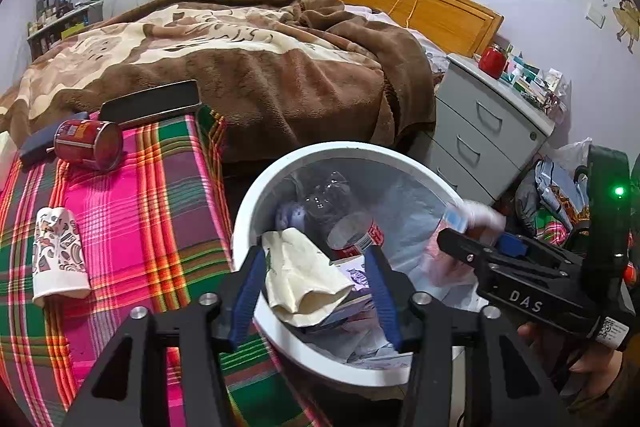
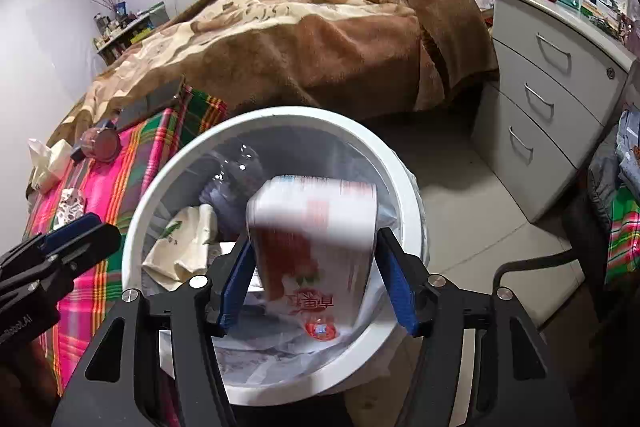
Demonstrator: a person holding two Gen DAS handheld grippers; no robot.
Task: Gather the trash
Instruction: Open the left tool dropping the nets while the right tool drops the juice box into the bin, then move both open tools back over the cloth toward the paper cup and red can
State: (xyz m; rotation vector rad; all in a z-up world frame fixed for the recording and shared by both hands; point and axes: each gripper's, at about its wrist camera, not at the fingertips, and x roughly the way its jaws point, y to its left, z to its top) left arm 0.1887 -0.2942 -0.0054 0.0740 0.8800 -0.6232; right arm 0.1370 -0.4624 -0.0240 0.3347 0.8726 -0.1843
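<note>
Left gripper: jaws apart, nothing pressed between them, over the round white plastic waste bin. Directly beyond them in the bin lie a crumpled cream cloth bag, a red-and-white labelled can and a clear plastic bottle.

Right gripper: jaws spread, a motion-blurred white packet with red print between them above the bin; contact with the pads cannot be told. Red characters on the packet are unreadable.

Left wrist view only: the right gripper's body lettered "DAS", green lamp lit; on the pink-and-green plaid cloth, a red tin can on its side and a white patterned paper cup lying flat, both outside the bin.

Right wrist view only: tiled floor and a grey three-drawer cabinet beside the bed.
</note>
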